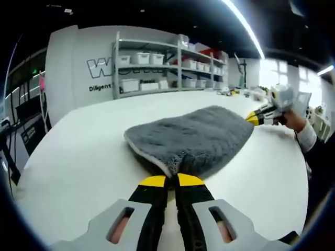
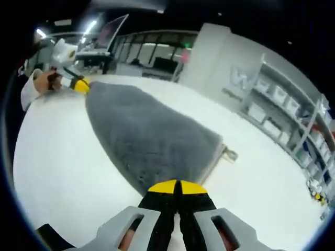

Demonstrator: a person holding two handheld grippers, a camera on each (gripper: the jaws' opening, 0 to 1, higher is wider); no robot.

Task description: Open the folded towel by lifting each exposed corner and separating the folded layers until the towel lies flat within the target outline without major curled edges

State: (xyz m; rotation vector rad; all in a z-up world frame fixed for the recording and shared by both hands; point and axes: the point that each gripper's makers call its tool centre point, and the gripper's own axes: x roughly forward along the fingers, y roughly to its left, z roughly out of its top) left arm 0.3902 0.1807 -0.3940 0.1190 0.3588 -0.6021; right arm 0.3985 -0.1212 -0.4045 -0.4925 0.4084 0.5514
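Soft, limp grey microfibre towel (image 1: 191, 138) on white surface (image 1: 78, 157) — both grippers' fingers (image 1: 153, 182) clenched on opposite corners, 6 and 2 o'clock — pinch single layers only.

White table (image 1: 78, 157), grey folded towel (image 1: 191, 136) lying on it, pale edging showing

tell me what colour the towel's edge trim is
Light grey, paler than the dark grey towel; the trim shows best in the left gripper view.
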